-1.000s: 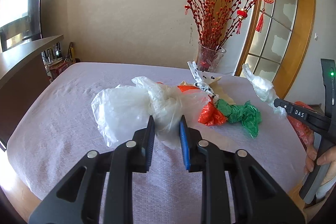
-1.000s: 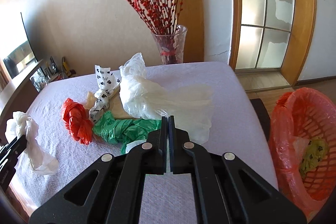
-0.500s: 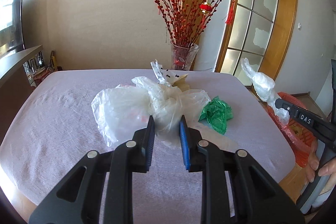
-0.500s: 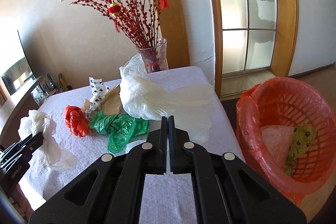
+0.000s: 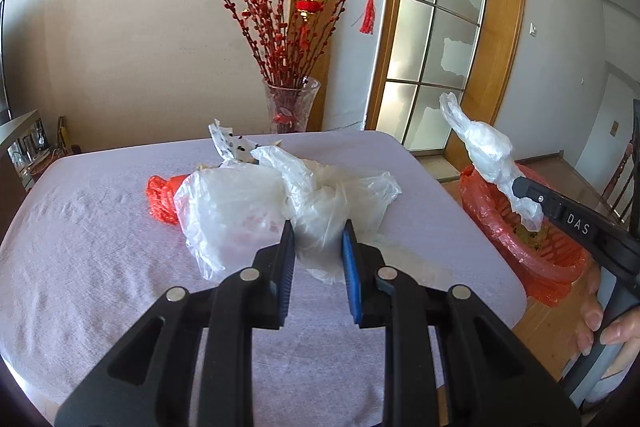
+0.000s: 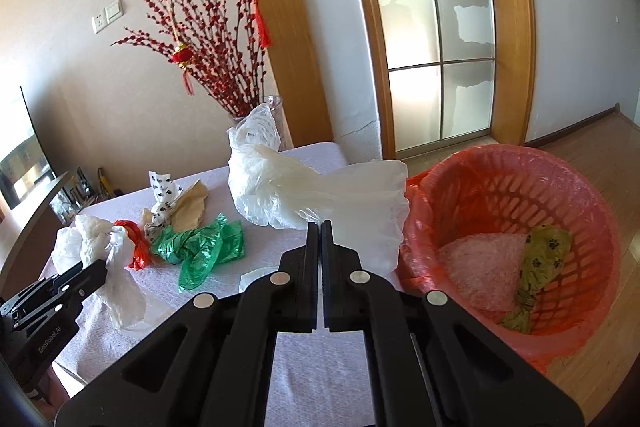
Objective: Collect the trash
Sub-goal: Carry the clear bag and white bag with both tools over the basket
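My left gripper (image 5: 318,227) is shut on a large crumpled clear plastic bag (image 5: 240,211), which hangs just above the lilac-covered table (image 5: 80,267). My right gripper (image 6: 319,225) is shut on a second clear bag (image 6: 320,187). In the left wrist view that gripper (image 5: 516,187) holds its bag (image 5: 486,151) over the red lined basket (image 5: 492,227). The basket (image 6: 520,155) stands on the floor by the table's right edge. It holds a yellow-green spotted bag (image 6: 540,267) and a pale crumpled piece. In the right wrist view my left gripper (image 6: 100,269) shows at the lower left with its bag.
On the table lie a green bag (image 6: 200,247), a red bag (image 6: 136,251), a spotted white wrapper (image 6: 162,187) and tan paper (image 6: 194,203). A glass vase of red branches (image 5: 290,103) stands at the far edge. A hand (image 5: 600,323) grips the right handle.
Both grippers have swung right with their bags still held. The red basket has come fully into view, and the right gripper's bag now hangs over it.
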### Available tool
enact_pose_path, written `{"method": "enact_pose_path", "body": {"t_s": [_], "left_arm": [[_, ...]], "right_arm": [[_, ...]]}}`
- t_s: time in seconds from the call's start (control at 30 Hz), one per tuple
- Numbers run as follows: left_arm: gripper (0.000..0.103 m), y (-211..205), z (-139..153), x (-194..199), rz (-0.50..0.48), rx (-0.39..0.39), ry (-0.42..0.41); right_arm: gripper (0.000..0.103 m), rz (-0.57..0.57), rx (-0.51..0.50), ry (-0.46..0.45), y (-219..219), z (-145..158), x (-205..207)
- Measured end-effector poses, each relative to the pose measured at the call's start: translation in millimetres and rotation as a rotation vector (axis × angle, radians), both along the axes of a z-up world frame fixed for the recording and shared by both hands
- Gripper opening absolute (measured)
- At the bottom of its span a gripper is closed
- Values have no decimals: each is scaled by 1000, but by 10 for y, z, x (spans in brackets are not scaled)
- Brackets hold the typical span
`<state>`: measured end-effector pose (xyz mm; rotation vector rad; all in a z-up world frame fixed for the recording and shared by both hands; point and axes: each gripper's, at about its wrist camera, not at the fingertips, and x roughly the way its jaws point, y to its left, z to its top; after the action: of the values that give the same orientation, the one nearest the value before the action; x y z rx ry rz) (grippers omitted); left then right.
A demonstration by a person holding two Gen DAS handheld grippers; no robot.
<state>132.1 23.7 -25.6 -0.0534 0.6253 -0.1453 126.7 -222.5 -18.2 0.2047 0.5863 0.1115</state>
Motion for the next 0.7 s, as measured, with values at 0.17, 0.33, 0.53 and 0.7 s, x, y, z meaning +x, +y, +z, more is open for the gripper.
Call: {"method": "enact_pose_path", "body": {"t_s": [0.17, 0.33, 0.53, 0.7], "left_arm": [[23, -232, 27, 33, -59, -9, -15], [23, -474, 72, 83, -117, -19, -36], [23, -799, 102, 161, -196, -31, -48], [23, -1081, 100, 207, -268, -46, -45]], "right_arm": [[2, -57, 19, -23, -212, 68, -94], [2, -116, 25, -40, -434, 101, -162], [2, -176, 10, -57, -635, 134, -235], [2, -233, 11, -68, -855, 156, -294]]}}
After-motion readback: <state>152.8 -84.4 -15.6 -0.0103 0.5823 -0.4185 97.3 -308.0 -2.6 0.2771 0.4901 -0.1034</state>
